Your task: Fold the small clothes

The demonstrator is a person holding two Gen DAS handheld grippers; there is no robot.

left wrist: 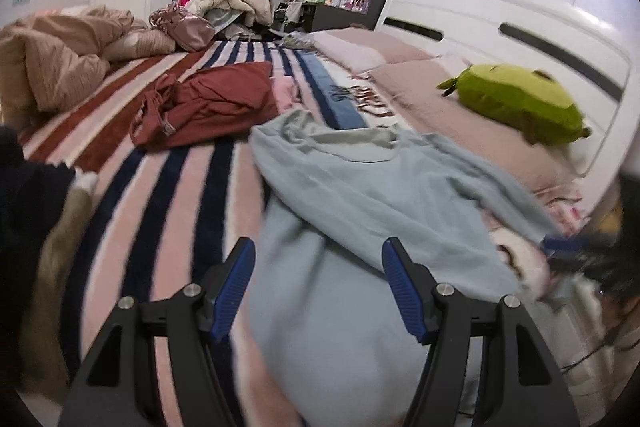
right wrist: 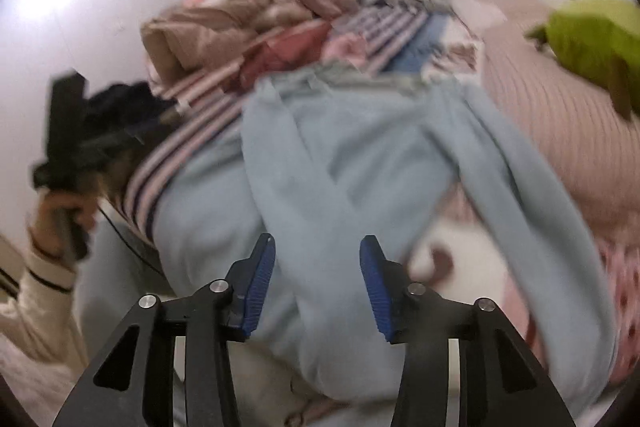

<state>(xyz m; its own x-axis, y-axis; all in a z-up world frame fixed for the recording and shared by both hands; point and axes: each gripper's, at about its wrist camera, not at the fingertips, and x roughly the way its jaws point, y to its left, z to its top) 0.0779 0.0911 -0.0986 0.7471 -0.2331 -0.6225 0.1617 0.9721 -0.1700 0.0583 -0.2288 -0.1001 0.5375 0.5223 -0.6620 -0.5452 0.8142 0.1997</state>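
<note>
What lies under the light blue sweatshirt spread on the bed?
The light blue sweatshirt lies on a pink, navy and white striped blanket, visible around its edges. Whatever sits directly beneath its middle is covered.

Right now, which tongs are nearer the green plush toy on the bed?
Right, probably. The right tongs are over the blue top on the side where the plush toy lies; the left tongs are further left.

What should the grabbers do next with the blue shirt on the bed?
Probably lower the left hand-held gripper onto the light blue top and pinch an edge. Both it and the right hand-held gripper are open and hold nothing, and the top lies rumpled with a sleeve flung sideways, so it needs straightening before folding.
</note>
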